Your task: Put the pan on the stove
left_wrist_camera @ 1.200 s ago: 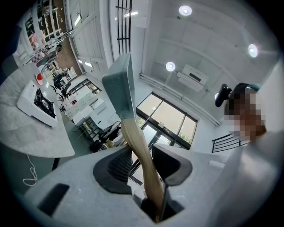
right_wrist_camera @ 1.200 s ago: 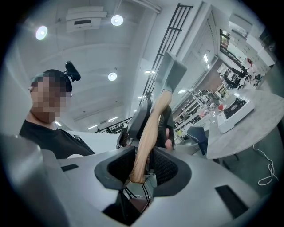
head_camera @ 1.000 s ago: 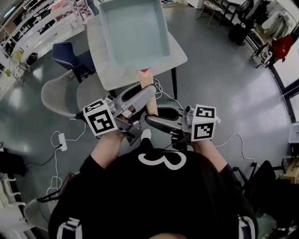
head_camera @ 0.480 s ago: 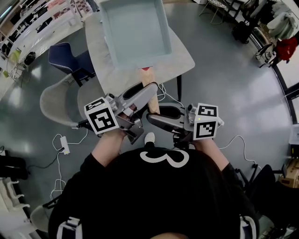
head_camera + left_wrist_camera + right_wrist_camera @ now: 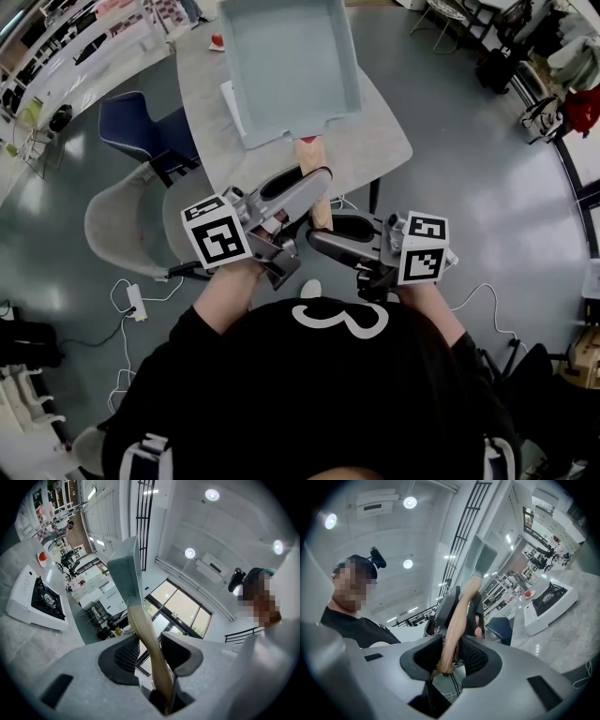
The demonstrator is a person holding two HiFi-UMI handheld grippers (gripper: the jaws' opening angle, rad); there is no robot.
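We see a glossy grey floor (image 5: pixel 487 187), pale table (image 5: pixel 380 141) upper centre, blue chair (image 5: pixel 141 122) and grey chair (image 5: pixel 117 211) at left. Round ceiling lights (image 5: pixel 212 494), big windows (image 5: pixel 185 604).

Bright, even light is cast by round ceiling lamps (image 5: pixel 212 494), which are blown out to white. Edges are bent by wide-angle distortion, and corners are blackened in both gripper views.

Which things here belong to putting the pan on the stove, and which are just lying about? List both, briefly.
Job in hand:
- pan, held by its wooden handle
- left gripper and right gripper, both clamped on that handle
- stove on the table

Lying about:
- small red object
- blue chair
- grey chair
- power strip
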